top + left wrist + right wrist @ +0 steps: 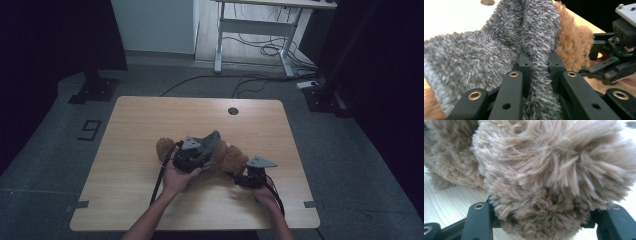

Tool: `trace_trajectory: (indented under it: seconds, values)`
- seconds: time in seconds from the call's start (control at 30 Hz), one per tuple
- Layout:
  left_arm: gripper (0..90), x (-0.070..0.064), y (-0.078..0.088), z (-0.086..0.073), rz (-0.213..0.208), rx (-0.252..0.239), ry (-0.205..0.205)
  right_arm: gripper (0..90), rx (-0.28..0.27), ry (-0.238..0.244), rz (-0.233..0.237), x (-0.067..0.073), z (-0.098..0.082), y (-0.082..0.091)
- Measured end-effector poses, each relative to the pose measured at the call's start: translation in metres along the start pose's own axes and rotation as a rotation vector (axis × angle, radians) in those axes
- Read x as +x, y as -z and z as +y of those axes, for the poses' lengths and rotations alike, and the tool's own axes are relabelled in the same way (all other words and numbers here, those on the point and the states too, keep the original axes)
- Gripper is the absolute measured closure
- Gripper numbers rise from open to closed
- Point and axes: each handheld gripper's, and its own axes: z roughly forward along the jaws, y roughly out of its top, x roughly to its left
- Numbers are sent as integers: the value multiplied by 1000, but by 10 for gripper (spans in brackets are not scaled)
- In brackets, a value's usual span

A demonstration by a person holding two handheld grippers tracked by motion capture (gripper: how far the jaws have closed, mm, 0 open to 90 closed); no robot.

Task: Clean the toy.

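A brown plush toy (234, 159) lies on the wooden table (135, 130) near its middle. A grey fuzzy cloth (214, 137) is draped over the toy's top. My left gripper (209, 146) is shut on a fold of this grey cloth (474, 55), pinched between its black fingers (525, 65), with the brown fur (574, 42) just behind. To the right, my right gripper (236, 176) is shut on a rounded furry part of the plush toy (549, 170), which bulges between its jaws. From the left gripper view the right gripper (609, 67) is at the right edge.
A round cable hole (233, 110) sits near the table's far edge. Behind the table stand a white-legged desk (255, 25), loose floor cables (250, 80) and black stand bases (95, 90). A "9" mark (89, 130) is on the floor at left.
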Motion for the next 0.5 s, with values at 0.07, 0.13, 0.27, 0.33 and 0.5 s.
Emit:
trace_trajectory:
  seconds: [0.07, 0.13, 0.27, 0.33, 0.5]
  values:
    - [776, 5, 8, -2, 16, -13, 5, 386, 1, -2, 0, 0, 0, 0]
    - [776, 11, 16, -7, 38, -25, 8, 386, 1, -1, 0, 0, 0, 0]
    - [776, 32, 32, -18, 81, -50, 54, 386, -1, -4, 1, 0, 0, 0]
    - [775, 46, 40, -26, 99, -52, 95, 386, -1, -6, 3, -1, 0, 0]
    - [775, 69, 48, -45, 127, -36, 147, 385, -4, -6, 3, 0, 0, 0]
